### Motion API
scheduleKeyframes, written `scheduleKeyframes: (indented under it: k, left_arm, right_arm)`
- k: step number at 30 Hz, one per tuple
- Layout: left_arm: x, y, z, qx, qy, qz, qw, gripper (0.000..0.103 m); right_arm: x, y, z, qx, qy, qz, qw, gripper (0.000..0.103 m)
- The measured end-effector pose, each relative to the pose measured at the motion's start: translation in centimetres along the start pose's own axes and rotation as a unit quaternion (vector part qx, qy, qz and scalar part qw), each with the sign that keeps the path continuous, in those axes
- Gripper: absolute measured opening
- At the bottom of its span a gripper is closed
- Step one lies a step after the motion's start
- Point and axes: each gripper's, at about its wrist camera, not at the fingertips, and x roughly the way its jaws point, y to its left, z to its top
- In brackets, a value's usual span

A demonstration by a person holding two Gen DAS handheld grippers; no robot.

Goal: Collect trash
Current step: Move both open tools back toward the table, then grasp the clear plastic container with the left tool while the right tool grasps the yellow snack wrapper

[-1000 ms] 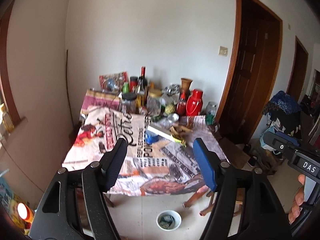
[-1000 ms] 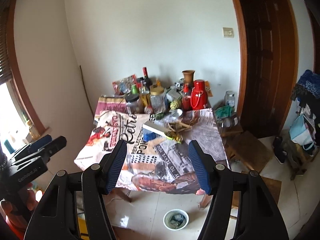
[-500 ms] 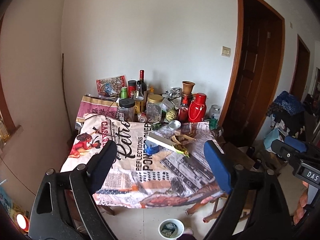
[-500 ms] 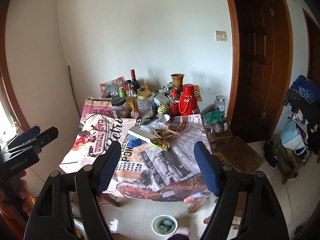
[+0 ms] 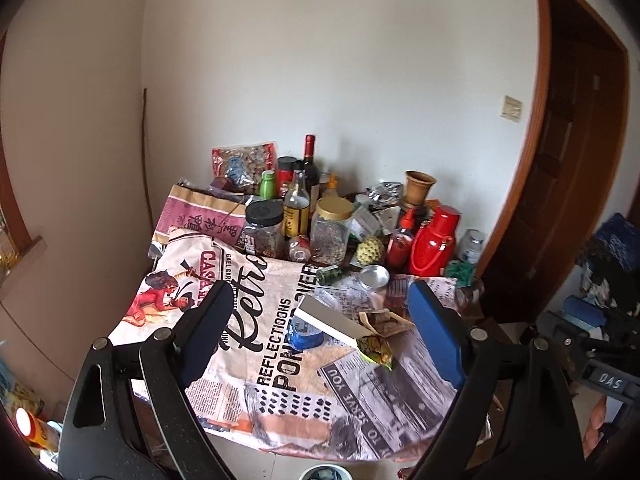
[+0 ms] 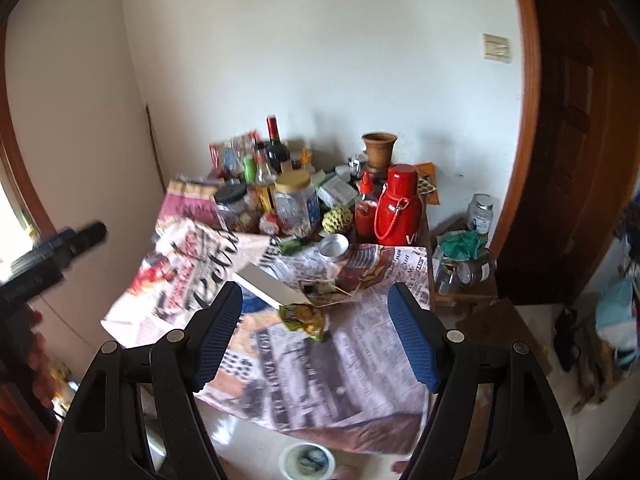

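**Two empty grippers facing a cluttered surface**

Left gripper (image 5: 320,340) and right gripper (image 6: 316,336): both have just been opening, and their jaws stand wide apart with nothing between them. Surface (image 5: 248,408): covered by a printed cloth whose near edge hangs over the floor; its near half is bare. Trash, mid-surface: a green snack wrapper (image 6: 306,318) lies at the near end of a tilted white box (image 6: 272,286); a blue wrapper (image 5: 306,332) sits just left of the box, crumpled brown paper (image 5: 384,320) just right. Far half, against the wall: crowded jars, bottles and a red flask (image 6: 398,208), leaving little room. Right edge: a low side stand (image 6: 464,284) with jars, then a wooden door frame (image 5: 532,160). A white bowl (image 6: 306,460) rests on the floor below the near edge.
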Motion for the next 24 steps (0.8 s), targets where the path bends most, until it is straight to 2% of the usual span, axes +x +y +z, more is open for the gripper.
scheduleKeyframes:
  k: [4,8,12,16,18,24]
  left_arm:
    - [3.8,0.5,-0.1,0.002,0.037,0.024,0.999,0.089]
    - [8.1,2.1,-1.0,0.002,0.088,0.042,0.9952,0.089]
    - [12.0,4.3,-1.6,0.004,0.129,0.039,0.9909,0.089]
    - [15.2,6.7,-1.2,0.015,0.15,0.03,0.9881,0.089]
    - [17.1,7.7,-1.2,0.025,0.161,0.037,0.9859,0.089]
    - [22.5,8.9,-2.9,0.053,0.214,0.018,0.9753,0.089]
  right_arm:
    - [4.0,-0.5,0.3,-0.017,0.037,0.007,0.999,0.072]
    - [8.6,0.3,-0.5,-0.007,0.089,0.036,0.995,0.072]
    - [12.4,1.7,-0.7,-0.006,0.13,0.054,0.99,0.072]
    - [16.3,3.7,-1.4,-0.006,0.17,0.036,0.985,0.072]
    - [18.3,3.9,-1.9,0.008,0.19,0.03,0.981,0.072]
    - [26.0,3.8,-4.8,0.069,0.276,0.01,0.959,0.072]
